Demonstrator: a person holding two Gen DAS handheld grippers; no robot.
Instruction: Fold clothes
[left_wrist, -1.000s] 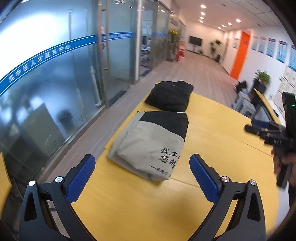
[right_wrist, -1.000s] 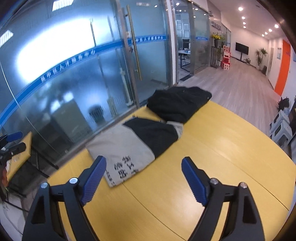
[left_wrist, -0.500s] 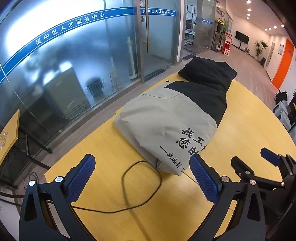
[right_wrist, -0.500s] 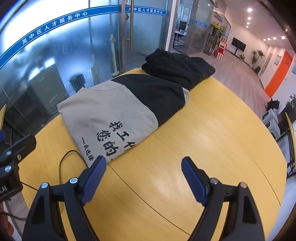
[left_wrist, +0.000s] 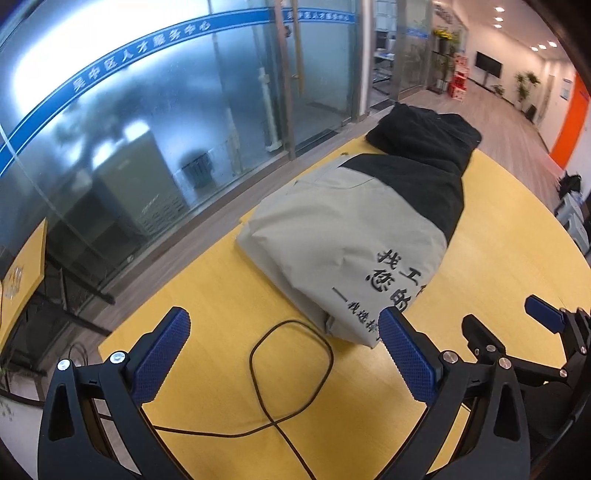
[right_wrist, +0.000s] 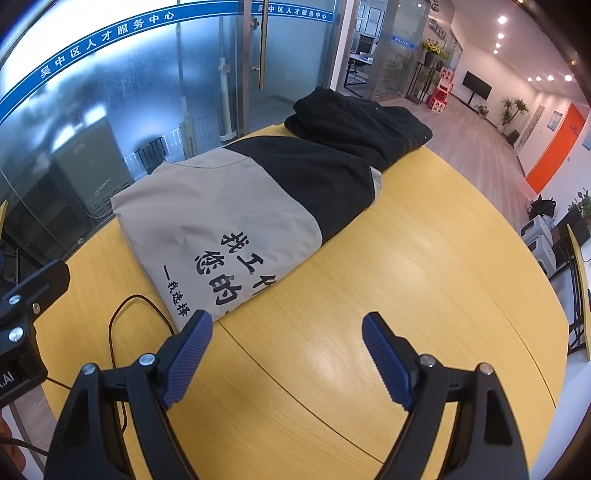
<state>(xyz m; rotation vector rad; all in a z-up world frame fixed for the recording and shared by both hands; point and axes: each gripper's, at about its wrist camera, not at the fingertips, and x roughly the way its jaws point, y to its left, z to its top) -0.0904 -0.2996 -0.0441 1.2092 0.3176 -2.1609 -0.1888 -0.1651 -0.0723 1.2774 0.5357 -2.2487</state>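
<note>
beige-black jacket (right_wrist: 240, 206): folded, smooth, printed | table (right_wrist: 406, 277): glossy wood | left gripper (left_wrist: 284, 328), right gripper (right_wrist: 286, 332): both spread wide, empty

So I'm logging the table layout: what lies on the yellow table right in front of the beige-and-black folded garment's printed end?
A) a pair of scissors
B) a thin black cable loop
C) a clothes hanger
B: a thin black cable loops on the yellow table just before the beige-and-black garment.

Both wrist views look steeply down, close over the table (left_wrist: 229, 295), sharing the folded jacket (right_wrist: 221, 210).
</note>
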